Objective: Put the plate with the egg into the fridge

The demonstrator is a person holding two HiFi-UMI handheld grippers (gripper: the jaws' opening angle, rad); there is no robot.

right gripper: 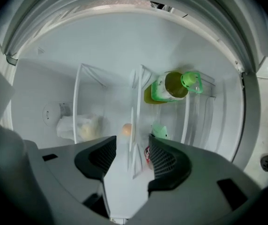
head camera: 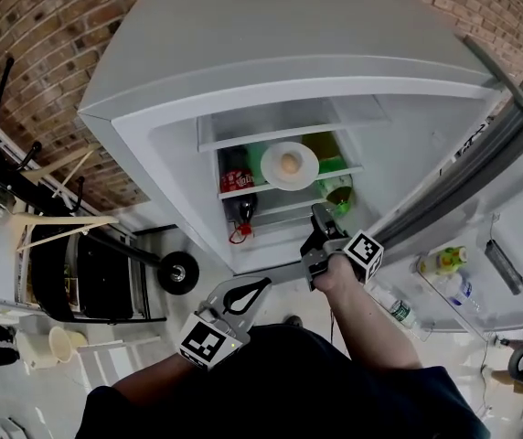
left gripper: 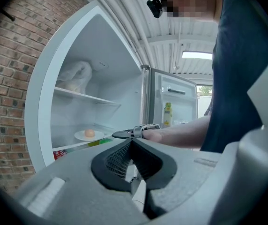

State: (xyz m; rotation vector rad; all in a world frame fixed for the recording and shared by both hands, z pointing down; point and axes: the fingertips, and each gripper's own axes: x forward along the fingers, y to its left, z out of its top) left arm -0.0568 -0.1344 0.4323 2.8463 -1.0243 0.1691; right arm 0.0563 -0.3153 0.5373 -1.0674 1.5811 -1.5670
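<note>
The fridge (head camera: 271,90) stands open. A white plate (head camera: 304,176) with a brown egg (head camera: 289,164) rests on its middle shelf; in the left gripper view the plate (left gripper: 80,136) and egg (left gripper: 89,133) lie flat on that shelf. My right gripper (head camera: 320,212) is just outside the shelf's front edge, open, with nothing between its pads. In its own rolled view the right gripper (right gripper: 133,150) frames the egg (right gripper: 126,129) farther in. My left gripper (head camera: 263,285) hangs back near my body, shut and empty, as the left gripper (left gripper: 132,146) shows in its own view.
A green bottle (head camera: 339,191) lies under the plate's shelf, with a red can (head camera: 236,180) and a dark bottle (head camera: 245,210) to the left. The open door (head camera: 481,245) at the right holds bottles (head camera: 444,261). A wheeled cart (head camera: 106,273) stands left, by a brick wall (head camera: 51,35).
</note>
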